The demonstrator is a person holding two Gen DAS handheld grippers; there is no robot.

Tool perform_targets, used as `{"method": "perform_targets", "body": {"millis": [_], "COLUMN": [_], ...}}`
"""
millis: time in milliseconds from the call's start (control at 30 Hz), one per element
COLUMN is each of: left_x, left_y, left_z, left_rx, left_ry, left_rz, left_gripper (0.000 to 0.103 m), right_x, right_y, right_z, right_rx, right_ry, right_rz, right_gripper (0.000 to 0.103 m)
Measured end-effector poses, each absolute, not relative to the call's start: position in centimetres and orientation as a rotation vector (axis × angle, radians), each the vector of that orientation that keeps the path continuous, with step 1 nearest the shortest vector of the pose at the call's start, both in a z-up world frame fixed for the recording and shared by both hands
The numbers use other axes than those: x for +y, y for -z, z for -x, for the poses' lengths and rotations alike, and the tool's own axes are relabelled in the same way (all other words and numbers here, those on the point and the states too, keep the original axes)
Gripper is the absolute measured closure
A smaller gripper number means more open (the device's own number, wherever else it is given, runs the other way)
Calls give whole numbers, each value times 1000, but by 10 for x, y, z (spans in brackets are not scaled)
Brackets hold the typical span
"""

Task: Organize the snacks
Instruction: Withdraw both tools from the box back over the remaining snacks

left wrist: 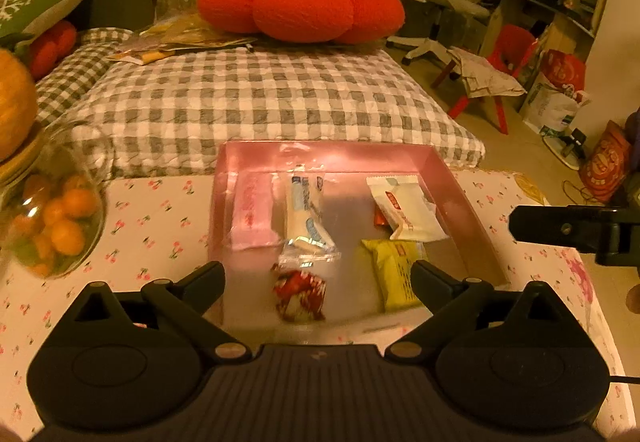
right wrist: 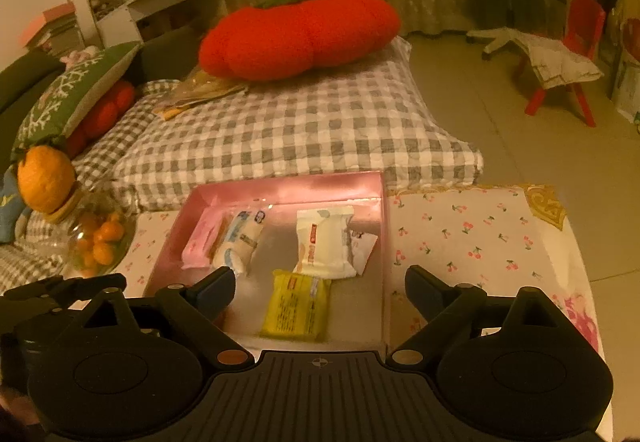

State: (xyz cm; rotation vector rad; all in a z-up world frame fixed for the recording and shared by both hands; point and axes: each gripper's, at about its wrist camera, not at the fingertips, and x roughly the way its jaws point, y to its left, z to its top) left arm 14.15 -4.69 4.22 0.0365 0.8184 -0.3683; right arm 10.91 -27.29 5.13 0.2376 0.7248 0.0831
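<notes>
The left gripper [left wrist: 318, 276] stood with its two black fingers spread wide and empty, and just beyond their tips lay one red-and-white wrapped candy [left wrist: 299, 296] on the floor of the shallow pink rectangular tray [left wrist: 448, 178]. Five more snacks lay further in: a yellow packet [left wrist: 394, 274] by the right finger, a white packet [left wrist: 404, 212], a small orange-red wrapper [left wrist: 378, 219] beneath it, a pale blue-and-white sachet [left wrist: 306, 214] and a pink packet [left wrist: 252, 212]. The right gripper [right wrist: 320, 290] was likewise spread and empty, the yellow packet between its fingers. One glass jar of small oranges [left wrist: 56, 218] stood left.
</notes>
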Motion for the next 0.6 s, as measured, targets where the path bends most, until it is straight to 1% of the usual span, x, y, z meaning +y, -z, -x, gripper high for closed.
{"method": "perform_targets", "body": {"millis": [67,200,600], "left_x": [-41,-33,-11], "left_y": [-43,-43,-33], "left_z": [-134,-121,-84], "left_rx": [819,822,849], "left_ry": [363,352,366], "left_rz": [-30,-24,0], "left_gripper": [3,1,1], "right_x": [-272,-269,-249], "right_y": [-53,-52,-39], "right_z": [-101,-85,-45], "right_rx": [718,716,739], "right_ry": [-82,-85,-104], "right_rz": [-231,-229,-172], "right_gripper": [6,6,5]}}
